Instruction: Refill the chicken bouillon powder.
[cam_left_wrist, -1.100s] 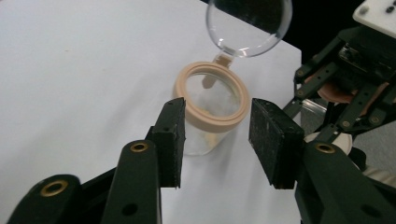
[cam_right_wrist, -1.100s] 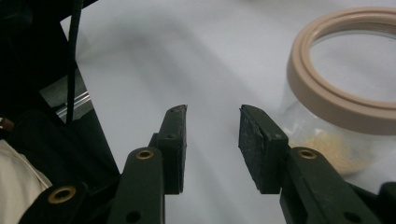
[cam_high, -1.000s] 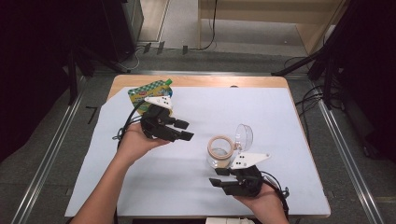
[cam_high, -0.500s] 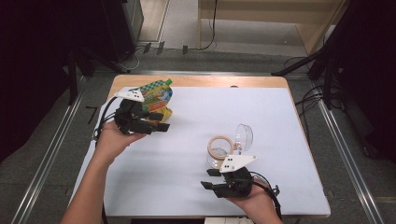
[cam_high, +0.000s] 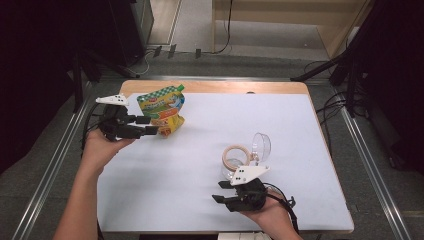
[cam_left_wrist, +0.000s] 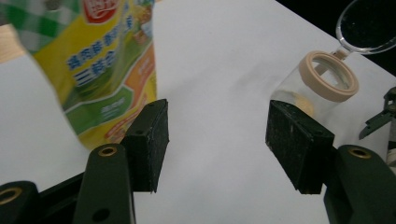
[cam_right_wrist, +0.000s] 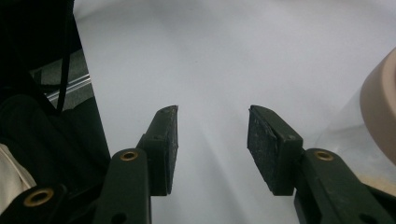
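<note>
The pouch (cam_high: 161, 110) is standing near the desk's (cam_high: 300, 130) far left corner — green checks, yellow body, blue Chinese writing too blurred to read. The left gripper (cam_high: 149, 126) is lying level beside it, jaws apart, having just been opening, nothing between them. The right gripper (cam_high: 220, 192) — jaws apart, empty — is resting beside the clear jar (cam_high: 239, 159).

From high up we look down on the whole white table (cam_high: 300, 130). Our two gripper cameras sit low and close; the left one shares the jar (cam_left_wrist: 317, 88) with it.
</note>
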